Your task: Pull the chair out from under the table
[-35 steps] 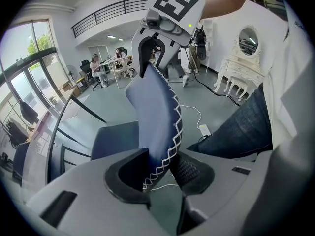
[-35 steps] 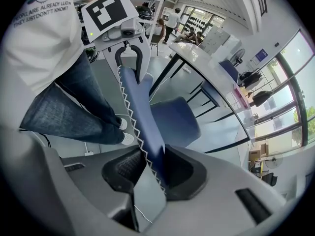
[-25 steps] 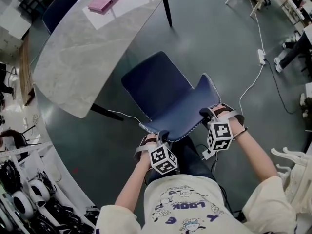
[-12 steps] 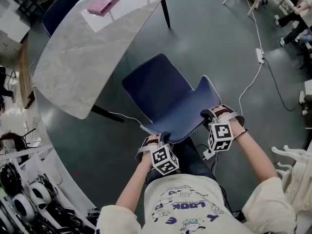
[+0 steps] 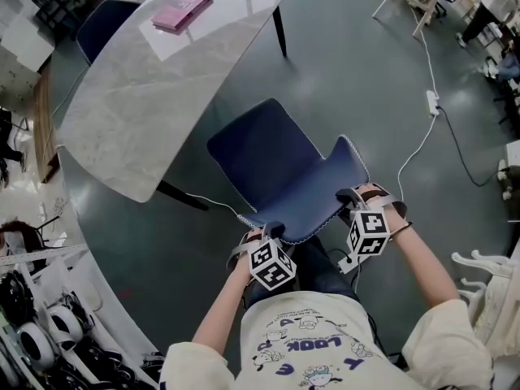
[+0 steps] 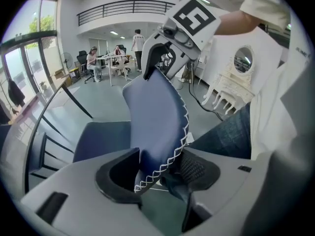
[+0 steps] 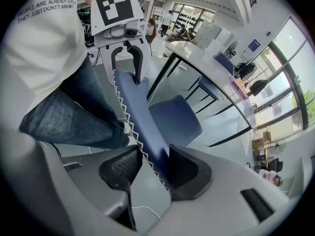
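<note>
Standing just beside the table point(image 5: 122, 112), with its seat out from under the top, the blue chair point(image 5: 264, 153) has its backrest point(image 5: 329, 187) turned toward the person. Both grippers sit on the backrest's top edge and point steeply down, the left gripper point(image 5: 272, 231) at its left corner and the right gripper point(image 5: 350, 195) at its right corner. The left gripper's jaws have just been opening. They stand apart around the white-stitched edge, with a gap beside one pad point(image 6: 118, 173). The right gripper's jaws have just been opening too. They are apart around the backrest, which lies against one pad point(image 7: 184, 173) and clear of the other. A pink book point(image 5: 183, 10) lies at the table's far end, and a white cable point(image 5: 422, 140) runs across the floor point(image 5: 357, 80).
</note>
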{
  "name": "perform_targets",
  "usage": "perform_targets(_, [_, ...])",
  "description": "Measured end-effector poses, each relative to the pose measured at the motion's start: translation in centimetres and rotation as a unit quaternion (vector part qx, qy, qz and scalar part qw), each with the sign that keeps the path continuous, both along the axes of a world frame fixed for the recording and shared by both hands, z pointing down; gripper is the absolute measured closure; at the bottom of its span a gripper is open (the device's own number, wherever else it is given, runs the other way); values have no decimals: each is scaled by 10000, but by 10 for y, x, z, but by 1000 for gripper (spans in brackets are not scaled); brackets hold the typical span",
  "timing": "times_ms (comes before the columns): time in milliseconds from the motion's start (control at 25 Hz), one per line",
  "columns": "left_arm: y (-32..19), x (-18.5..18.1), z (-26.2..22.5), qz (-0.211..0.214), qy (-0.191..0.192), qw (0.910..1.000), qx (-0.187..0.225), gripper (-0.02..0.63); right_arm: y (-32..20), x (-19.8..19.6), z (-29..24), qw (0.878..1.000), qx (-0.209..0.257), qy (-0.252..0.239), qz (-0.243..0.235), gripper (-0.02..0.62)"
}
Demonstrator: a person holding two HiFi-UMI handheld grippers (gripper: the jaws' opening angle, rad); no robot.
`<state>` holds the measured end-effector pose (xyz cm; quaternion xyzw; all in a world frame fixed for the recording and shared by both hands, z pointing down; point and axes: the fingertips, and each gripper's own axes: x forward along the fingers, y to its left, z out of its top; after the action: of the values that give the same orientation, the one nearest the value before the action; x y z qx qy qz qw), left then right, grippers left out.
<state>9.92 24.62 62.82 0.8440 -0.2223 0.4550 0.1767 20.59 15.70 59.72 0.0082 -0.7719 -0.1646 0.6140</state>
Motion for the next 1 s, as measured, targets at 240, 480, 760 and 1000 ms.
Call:
perform_targets(240, [-1, -8, -25, -8, 312, 9994, -120, 319, 10, -7, -15, 9965, -660, -415, 314, 385])
perform_targets(480, [-20, -18, -62, -347, 784, 9963, 25, 319, 16, -11, -27, 9937, -963, -491, 290, 393])
perform_targets(760, [-72, -56, -122, -1258, 1282, 9813, 686, 399, -5, -42, -71, 9828, -991, -1407, 665, 455])
perform_targets(1000, [-127, -93, -191, -2220, 1572, 9480, 1651, 505, -74, -86, -140, 9505, -188, -2781, 1372, 520])
